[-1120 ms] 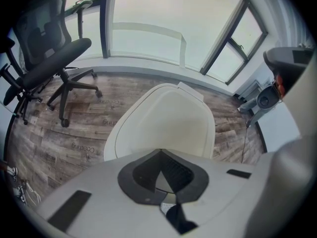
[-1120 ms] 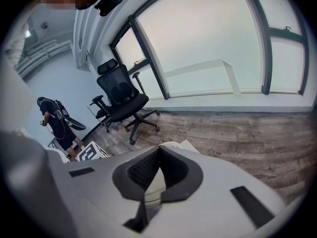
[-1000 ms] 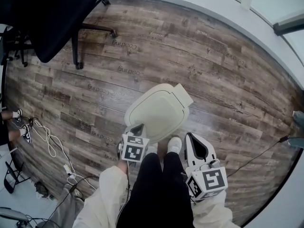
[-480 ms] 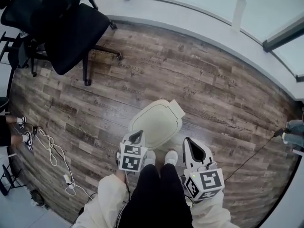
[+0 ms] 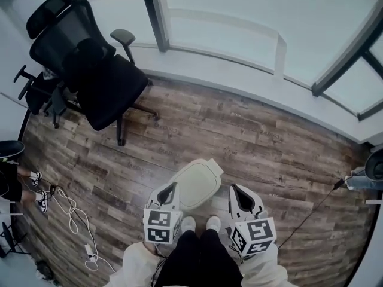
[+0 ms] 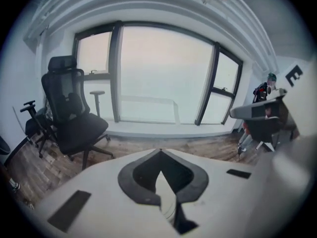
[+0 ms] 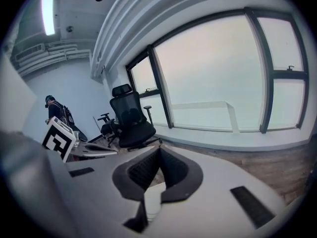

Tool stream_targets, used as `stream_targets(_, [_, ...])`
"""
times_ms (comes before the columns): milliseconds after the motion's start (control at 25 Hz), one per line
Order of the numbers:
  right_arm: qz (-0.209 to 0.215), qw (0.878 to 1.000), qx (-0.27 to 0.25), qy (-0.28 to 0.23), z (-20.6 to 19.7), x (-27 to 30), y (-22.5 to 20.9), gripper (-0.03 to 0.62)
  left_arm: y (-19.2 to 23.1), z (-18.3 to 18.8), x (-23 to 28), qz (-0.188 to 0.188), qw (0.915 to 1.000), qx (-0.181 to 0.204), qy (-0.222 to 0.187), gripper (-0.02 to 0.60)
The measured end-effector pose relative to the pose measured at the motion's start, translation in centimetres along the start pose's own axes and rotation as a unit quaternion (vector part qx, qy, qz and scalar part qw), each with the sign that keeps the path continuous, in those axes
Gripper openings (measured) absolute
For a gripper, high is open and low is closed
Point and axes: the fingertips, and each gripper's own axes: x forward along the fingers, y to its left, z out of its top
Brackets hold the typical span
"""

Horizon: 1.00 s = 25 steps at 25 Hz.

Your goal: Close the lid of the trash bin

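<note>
Between left gripper (image 5: 173,186) and right gripper (image 5: 234,188), trash bin (image 5: 194,183), lid down.

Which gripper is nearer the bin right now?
Left. In the head view the left gripper overlaps the left edge of the bin; the right gripper sits off its right side, apart from it.

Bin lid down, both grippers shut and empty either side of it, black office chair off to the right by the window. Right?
Not quite. The head view shows the black office chair off to the left by the window. The rest holds: the bin lid is down, and the left gripper and right gripper are shut and empty either side of it.
</note>
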Motion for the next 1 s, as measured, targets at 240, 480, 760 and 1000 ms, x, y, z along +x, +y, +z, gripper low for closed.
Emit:
stream_targets(240, [0.001,0.999,-0.025,-0.043,8.5,-6.9,2.1,0.023,-2.4,9.7,-9.0,-0.008,0.9964,0.004,-0.084,0.006])
stream_targets(480, [-0.006,0.994,-0.043,-0.099,15.5,-14.3,3.7,0.023,-5.1,16.3,-17.2,-0.013,0.9881,0.028,-0.151,0.008])
stream_targets(760, [0.002,0.988,-0.029,-0.149,19.7,-21.5,5.3,0.023,-8.9,22.5,-25.8,0.001,0.9720,0.051,-0.229,0.008])
stream_targets(1000, [-0.007,0.984,-0.044,-0.173,20.4,-24.0,6.6,0.023,-10.8,22.9,-28.6,-0.021,0.9646,0.045,-0.259,0.006])
